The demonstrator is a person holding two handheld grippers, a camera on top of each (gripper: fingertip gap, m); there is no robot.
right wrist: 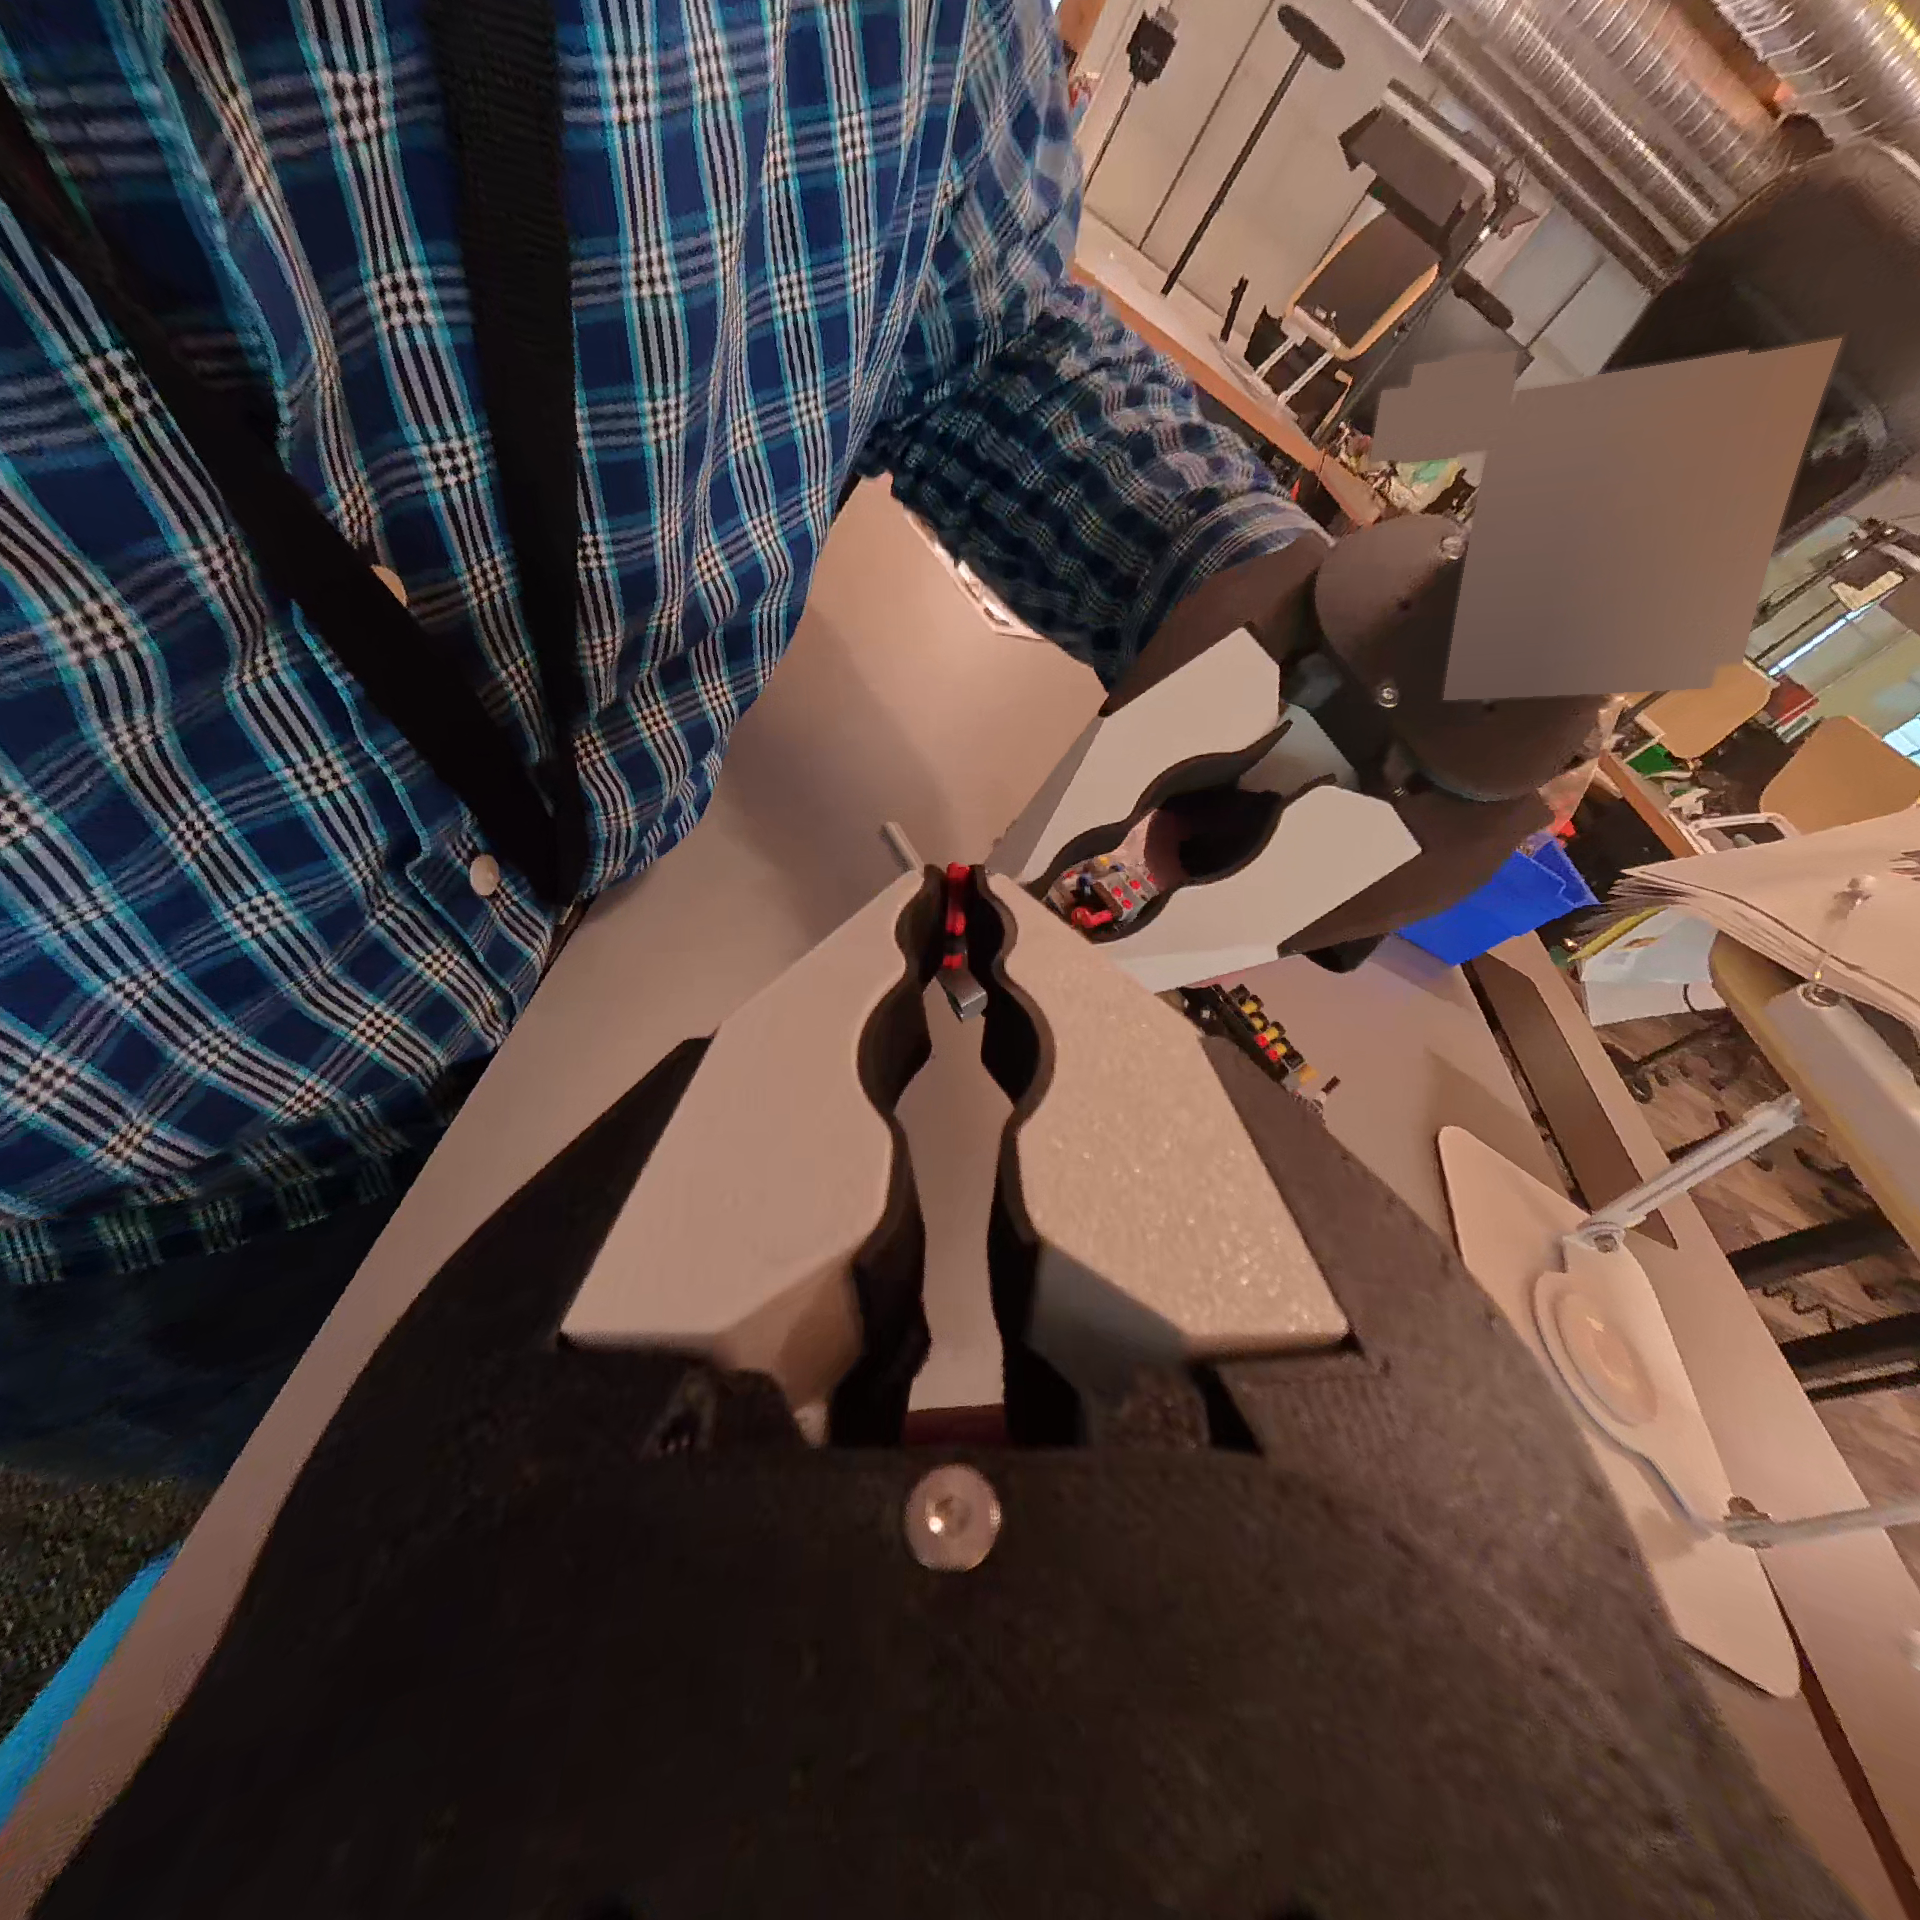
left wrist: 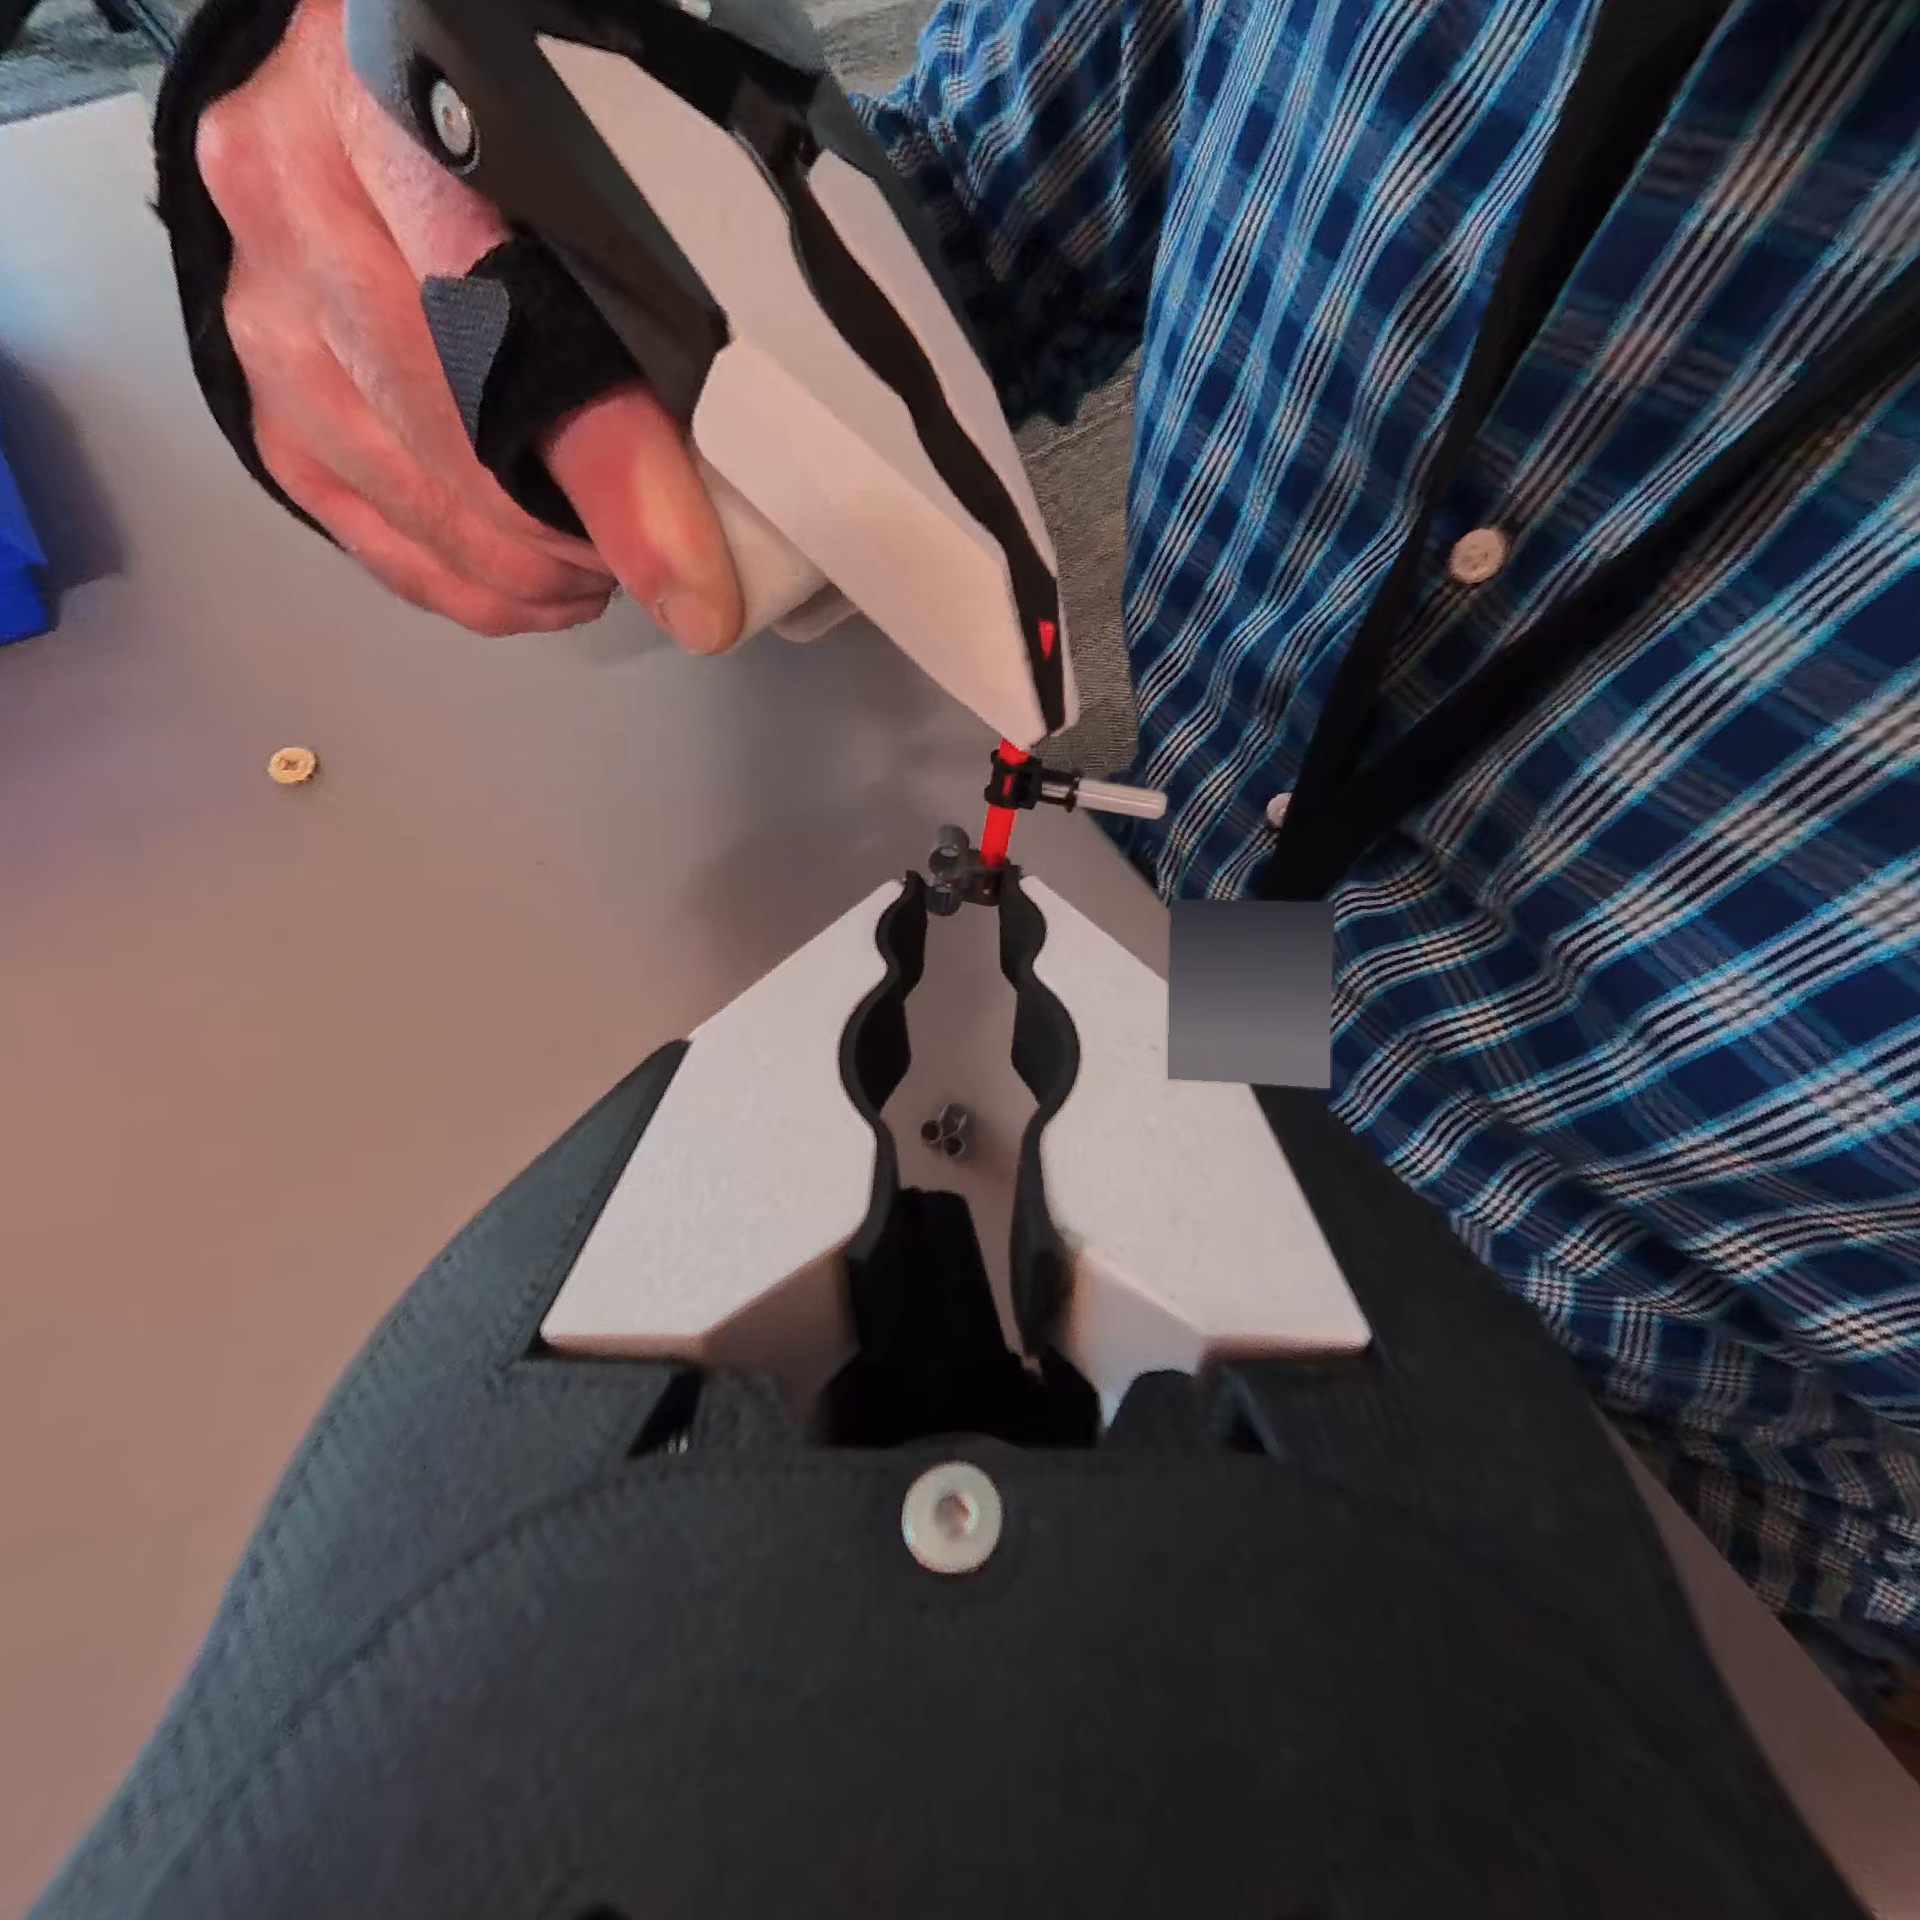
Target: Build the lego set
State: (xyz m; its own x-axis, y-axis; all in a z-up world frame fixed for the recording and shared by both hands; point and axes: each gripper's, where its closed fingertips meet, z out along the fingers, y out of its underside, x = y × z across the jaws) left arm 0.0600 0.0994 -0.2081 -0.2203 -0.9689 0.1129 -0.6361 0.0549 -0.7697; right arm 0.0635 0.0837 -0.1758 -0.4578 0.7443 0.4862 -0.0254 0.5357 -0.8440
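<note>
In the left wrist view my left gripper (left wrist: 961, 883) is shut on a small dark grey lego piece (left wrist: 956, 871) above the grey table (left wrist: 468, 987). My right gripper (left wrist: 1039, 727) comes down from the upper left, shut on a thin red rod (left wrist: 1000, 826). The rod carries a black clip with a pale bar (left wrist: 1117, 800) sticking out to the right. The rod's lower end meets the dark grey piece. In the right wrist view my right gripper (right wrist: 961, 883) pinches the red rod (right wrist: 956, 914), with a grey part (right wrist: 968, 1000) behind the tips. The left gripper (right wrist: 1029, 868) points in from the right.
A tan round piece (left wrist: 292, 766) lies on the table to the left. A small dark piece (left wrist: 945, 1130) lies under my left fingers. The person's plaid shirt (left wrist: 1558, 623) is close on the right. A blue bin (right wrist: 1507, 904), papers (right wrist: 1766, 914) and a colourful lego model (right wrist: 1112, 896) are beyond. The tips of both grippers are at nearly the same place.
</note>
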